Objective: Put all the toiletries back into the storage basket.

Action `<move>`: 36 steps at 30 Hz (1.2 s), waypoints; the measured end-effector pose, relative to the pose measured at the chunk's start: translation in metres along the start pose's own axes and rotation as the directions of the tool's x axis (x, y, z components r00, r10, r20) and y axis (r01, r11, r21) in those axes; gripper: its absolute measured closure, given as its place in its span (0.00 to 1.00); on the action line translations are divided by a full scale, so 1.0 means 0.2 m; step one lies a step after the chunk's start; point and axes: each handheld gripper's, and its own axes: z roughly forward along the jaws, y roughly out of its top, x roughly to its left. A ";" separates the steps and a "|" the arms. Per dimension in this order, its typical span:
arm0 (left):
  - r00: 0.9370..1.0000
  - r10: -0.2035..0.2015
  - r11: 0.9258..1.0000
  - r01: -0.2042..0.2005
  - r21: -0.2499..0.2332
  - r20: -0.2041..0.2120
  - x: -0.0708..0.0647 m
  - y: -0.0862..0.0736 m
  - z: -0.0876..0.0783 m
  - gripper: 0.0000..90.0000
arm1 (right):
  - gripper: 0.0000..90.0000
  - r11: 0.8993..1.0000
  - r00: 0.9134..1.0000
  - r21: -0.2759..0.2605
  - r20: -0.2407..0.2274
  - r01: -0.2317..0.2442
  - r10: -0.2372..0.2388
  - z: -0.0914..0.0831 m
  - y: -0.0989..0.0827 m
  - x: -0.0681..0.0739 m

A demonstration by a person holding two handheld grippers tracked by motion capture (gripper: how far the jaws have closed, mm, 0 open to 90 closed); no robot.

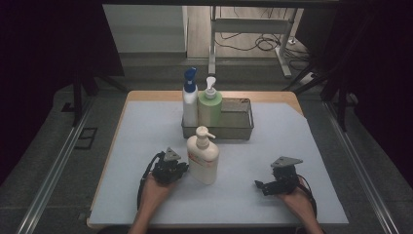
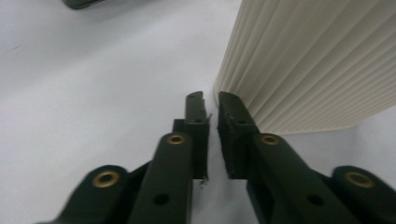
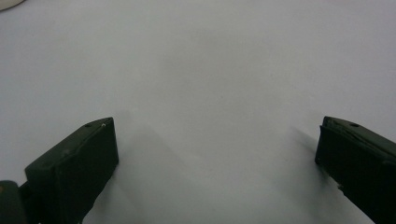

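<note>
Close together, the left gripper's [image 2: 211, 100] black jaws leave only a thin slit with nothing caught in it, and their tips sit just beside the foot of the cream ribbed plastic pump bottle [image 2: 308, 60], whose top is cut off in that gripper's view. From above, this bottle [image 1: 203, 157] stands upright on the pale grey table mat [image 1: 146, 131], just right of that gripper. Well apart, the right gripper [image 3: 215, 140] rests spread wide over bare mat.
</note>
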 end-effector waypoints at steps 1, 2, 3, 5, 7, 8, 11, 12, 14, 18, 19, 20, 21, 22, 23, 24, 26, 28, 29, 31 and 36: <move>1.000 0.003 1.000 -0.003 0.003 -0.003 0.00 0.00 -0.01 0.86 | 0.00 1.000 1.000 -0.005 -0.013 -0.005 0.005 0.00 0.00 0.00; 1.000 0.001 1.000 -0.001 0.003 -0.008 0.00 0.00 -0.02 0.84 | 0.01 1.000 1.000 -0.014 -0.024 -0.003 0.003 -0.01 0.01 0.00; 1.000 0.002 1.000 -0.002 0.003 -0.014 0.01 -0.01 -0.02 0.81 | 0.00 1.000 1.000 -0.022 -0.028 -0.001 0.001 -0.01 0.01 0.01; 1.000 0.001 1.000 -0.001 0.003 -0.017 0.01 -0.01 -0.03 0.76 | 0.01 0.999 0.999 -0.031 -0.033 0.013 -0.014 -0.02 0.03 0.02; 0.999 0.010 1.000 -0.010 0.001 -0.034 0.01 -0.03 -0.07 0.70 | 0.00 0.999 0.999 -0.052 -0.048 0.009 -0.012 -0.04 0.04 0.03; 0.999 0.011 1.000 -0.011 0.002 -0.032 0.02 -0.03 -0.08 0.67 | 0.00 0.998 0.998 -0.056 -0.058 0.004 -0.008 -0.04 0.05 0.04; 0.998 0.019 1.000 -0.019 0.004 -0.051 0.02 -0.05 -0.11 0.59 | 0.01 0.997 0.997 -0.075 -0.076 0.015 -0.021 -0.05 0.07 0.06; 0.998 0.018 1.000 -0.017 0.007 -0.053 0.02 -0.06 -0.12 0.56 | 0.02 0.997 0.996 -0.080 -0.081 0.020 -0.026 -0.06 0.08 0.07; 0.998 0.009 1.000 -0.009 0.003 -0.058 0.02 -0.07 -0.14 0.51 | 0.03 0.996 0.995 -0.087 -0.094 0.026 -0.035 -0.07 0.10 0.09; 0.998 0.003 1.000 -0.002 0.012 -0.059 0.01 -0.12 -0.17 0.41 | 0.04 0.994 0.991 -0.101 -0.120 0.043 -0.056 -0.08 0.14 0.12; 0.998 -0.001 1.000 0.001 0.012 -0.062 0.01 -0.13 -0.18 0.38 | 0.04 0.993 0.990 -0.107 -0.121 0.053 -0.066 -0.08 0.15 0.13; 0.998 -0.002 1.000 0.003 0.013 -0.063 0.01 -0.14 -0.18 0.36 | 0.04 0.992 0.989 -0.110 -0.128 0.059 -0.073 -0.09 0.16 0.14; 0.998 -0.005 1.000 0.006 0.015 -0.064 0.01 -0.15 -0.19 0.33 | 0.04 0.991 0.987 -0.114 -0.137 0.065 -0.081 -0.09 0.17 0.16; 0.998 -0.009 1.000 0.010 0.015 -0.064 0.01 -0.17 -0.19 0.32 | 0.04 0.991 0.986 -0.117 -0.143 0.072 -0.089 -0.09 0.17 0.17; 0.998 -0.014 1.000 0.015 0.017 -0.064 0.01 -0.18 -0.20 0.30 | 0.04 0.990 0.985 -0.120 -0.143 0.080 -0.097 -0.09 0.18 0.18; 0.998 -0.016 1.000 0.017 0.018 -0.068 0.01 -0.19 -0.20 0.27 | 0.04 0.988 0.984 -0.123 -0.145 0.088 -0.106 -0.10 0.19 0.19; 0.997 -0.015 1.000 0.016 0.020 -0.074 0.00 -0.20 -0.20 0.22 | 0.04 0.988 0.982 -0.126 -0.153 0.093 -0.112 -0.10 0.21 0.21; 0.997 -0.014 1.000 0.016 0.021 -0.078 0.00 -0.21 -0.20 0.17 | 0.04 0.987 0.981 -0.129 -0.156 0.097 -0.116 -0.10 0.22 0.22; 0.996 -0.007 1.000 0.010 0.026 -0.085 0.00 -0.21 -0.20 0.17 | 0.04 0.986 0.980 -0.133 -0.161 0.097 -0.118 -0.10 0.23 0.23; 0.995 0.003 1.000 0.000 0.030 -0.098 -0.02 -0.22 -0.20 0.15 | 0.04 0.985 0.977 -0.144 -0.175 0.099 -0.124 -0.11 0.27 0.25; 0.994 0.010 0.999 -0.005 0.048 -0.108 -0.02 -0.23 -0.17 0.14 | 0.04 0.981 0.973 -0.156 -0.183 0.115 -0.143 -0.11 0.32 0.29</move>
